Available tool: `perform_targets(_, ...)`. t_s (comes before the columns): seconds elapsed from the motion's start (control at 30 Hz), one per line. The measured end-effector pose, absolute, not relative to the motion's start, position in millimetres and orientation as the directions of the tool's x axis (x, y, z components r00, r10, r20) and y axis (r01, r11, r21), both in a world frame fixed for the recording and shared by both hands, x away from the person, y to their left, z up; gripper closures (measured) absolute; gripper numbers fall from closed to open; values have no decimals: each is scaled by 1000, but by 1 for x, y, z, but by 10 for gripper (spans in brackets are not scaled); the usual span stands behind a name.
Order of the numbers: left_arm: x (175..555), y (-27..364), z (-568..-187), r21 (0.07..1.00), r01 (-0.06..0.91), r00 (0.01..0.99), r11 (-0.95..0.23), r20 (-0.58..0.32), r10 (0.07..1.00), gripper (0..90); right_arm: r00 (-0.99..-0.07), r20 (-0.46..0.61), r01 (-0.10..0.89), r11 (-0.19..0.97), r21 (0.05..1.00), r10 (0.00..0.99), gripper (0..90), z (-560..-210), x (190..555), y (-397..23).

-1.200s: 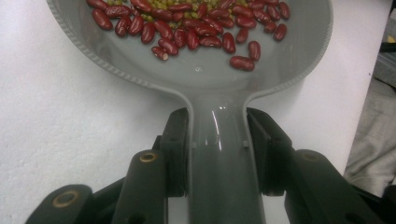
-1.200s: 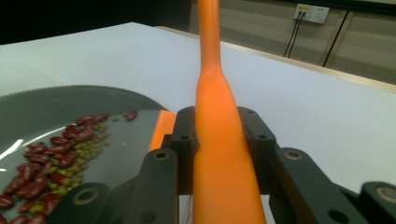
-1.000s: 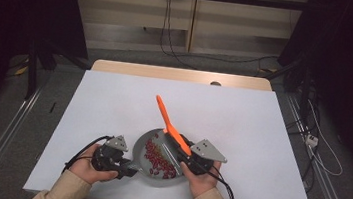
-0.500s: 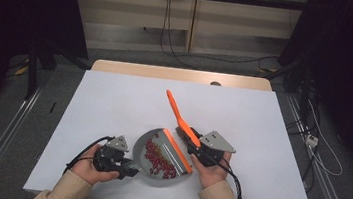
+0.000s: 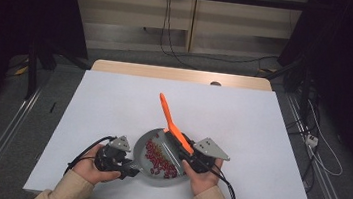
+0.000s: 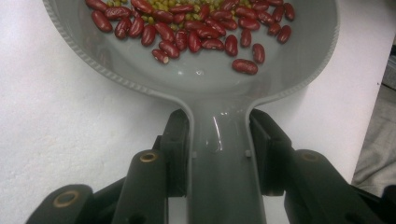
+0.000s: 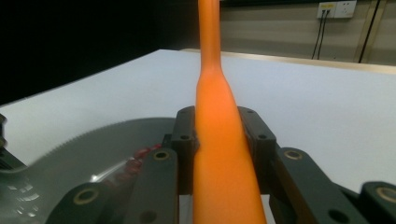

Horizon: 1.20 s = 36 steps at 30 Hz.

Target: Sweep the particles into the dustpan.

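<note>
With left gripper [image 6: 219, 154] clamped on the grey pan [image 6: 187, 81] handle, right gripper [image 7: 219, 140] gripping the orange spatula [image 5: 172, 121]: stir beans [image 6: 196, 28] gently, pan level.

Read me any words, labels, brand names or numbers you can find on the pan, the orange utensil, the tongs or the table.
None can be read.
Grey pan: no print.
Orange utensil: plain, no marking.
Left tongs and right tongs: bare black, no lettering.
White table: blank.
Wall socket: too small to tell.
</note>
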<state>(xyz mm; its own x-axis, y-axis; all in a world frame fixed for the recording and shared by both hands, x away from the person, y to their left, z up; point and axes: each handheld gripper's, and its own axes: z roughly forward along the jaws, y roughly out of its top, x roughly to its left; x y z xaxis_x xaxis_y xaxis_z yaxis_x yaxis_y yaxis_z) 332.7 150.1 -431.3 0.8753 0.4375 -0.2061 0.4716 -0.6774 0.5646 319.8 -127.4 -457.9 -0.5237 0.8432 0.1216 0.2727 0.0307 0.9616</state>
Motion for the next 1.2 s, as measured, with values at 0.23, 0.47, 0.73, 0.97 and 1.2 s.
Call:
perform_targets(0.23,333,151,-432,569,473,875,-672,-214,435,625,-520,66,238,70,969,851,711,-443,329,-144)
perform_targets(0.47,334,152,-433,572,481,871,-664,-226,436,624,-474,60,358,130,925,878,696,-451,342,-171)
perform_targets(0.73,333,152,-433,565,472,876,-676,-215,432,624,-465,21,437,209,875,885,664,-426,342,-170)
perform_targets(0.97,334,152,-432,566,471,877,-677,-217,429,624,-462,37,486,219,846,886,715,-426,335,-167)
perform_targets(1.2,334,151,-429,559,489,866,-670,-223,447,626,-456,117,443,111,890,882,714,-436,325,-141)
